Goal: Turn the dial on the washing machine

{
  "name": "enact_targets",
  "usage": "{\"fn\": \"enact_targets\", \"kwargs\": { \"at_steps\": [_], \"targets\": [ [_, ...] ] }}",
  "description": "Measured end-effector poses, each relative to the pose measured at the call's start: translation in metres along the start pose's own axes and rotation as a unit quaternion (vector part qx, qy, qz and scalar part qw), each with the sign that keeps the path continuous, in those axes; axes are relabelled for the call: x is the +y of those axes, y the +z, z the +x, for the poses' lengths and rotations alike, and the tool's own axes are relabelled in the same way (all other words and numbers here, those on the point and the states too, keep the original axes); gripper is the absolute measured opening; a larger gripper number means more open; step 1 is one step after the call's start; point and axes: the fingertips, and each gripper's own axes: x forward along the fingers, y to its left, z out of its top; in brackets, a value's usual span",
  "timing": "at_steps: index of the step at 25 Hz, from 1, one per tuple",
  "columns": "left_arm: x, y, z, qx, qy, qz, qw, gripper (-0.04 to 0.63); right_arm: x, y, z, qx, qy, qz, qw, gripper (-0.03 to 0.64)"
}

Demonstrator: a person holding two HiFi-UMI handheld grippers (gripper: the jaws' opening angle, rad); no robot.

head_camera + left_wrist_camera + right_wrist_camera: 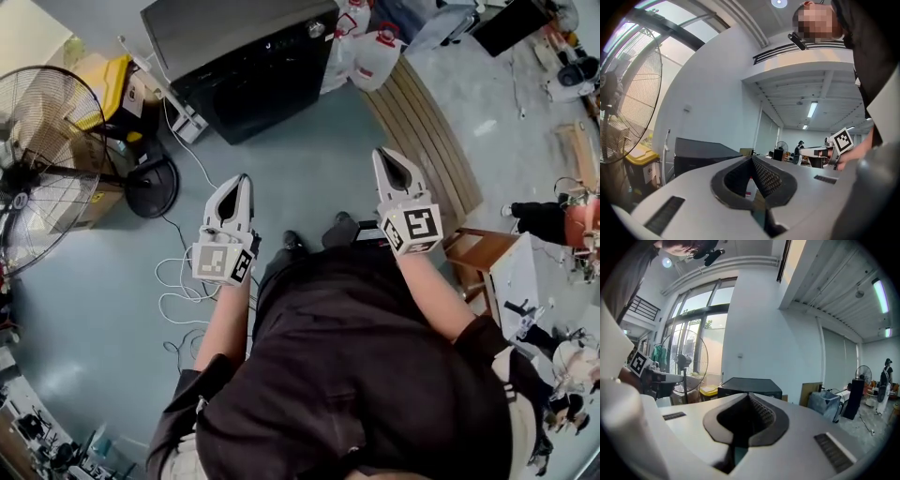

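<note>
Standing well ahead of both closed jaws, washing machine (244, 56), dial (316, 29) untouched

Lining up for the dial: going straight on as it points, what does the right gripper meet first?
Most likely the washing machine, straight beyond the shut tips of the right gripper in its own view; nothing shows between, but depth is unclear.

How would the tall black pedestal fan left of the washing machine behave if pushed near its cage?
Likely top-heavy: the black pedestal fan carries a wide wire cage above a smaller round base, so a high push might tip it. Pushed low, it would probably slide on the smooth floor. The thin cage wires look bendable.
</note>
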Motion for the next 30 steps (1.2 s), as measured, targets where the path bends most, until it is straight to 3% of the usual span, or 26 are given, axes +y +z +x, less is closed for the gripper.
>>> {"fn": "enact_targets", "kwargs": {
  "at_steps": [8, 13, 18, 23, 30],
  "targets": [
    [-0.045, 0.013, -0.006, -0.013, 0.021, -0.007, 0.9997, 0.014, -0.012, 0.009, -0.025, -0.023, 0.06, 0.012, 0.998, 0.02],
    [-0.093, 0.008, 0.011, -0.01, 0.026, -0.033, 0.9991, 0.014, -0.049, 0.003, -0.059, -0.039, 0.077, 0.031, 0.996, 0.02],
    [-0.136, 0.004, 0.022, 0.011, 0.03, -0.008, 0.9995, 0.014, -0.08, -0.009, -0.08, -0.043, 0.088, 0.034, 0.995, 0.02],
    [-0.15, -0.014, 0.022, 0.023, 0.045, 0.004, 0.9987, 0.014, -0.079, -0.029, -0.089, -0.029, 0.092, 0.064, 0.993, 0.02],
    [-0.144, -0.009, 0.012, 0.023, 0.045, 0.013, 0.9986, 0.014, -0.05, -0.026, -0.084, -0.022, 0.09, 0.045, 0.995, 0.02]
  ]
}}
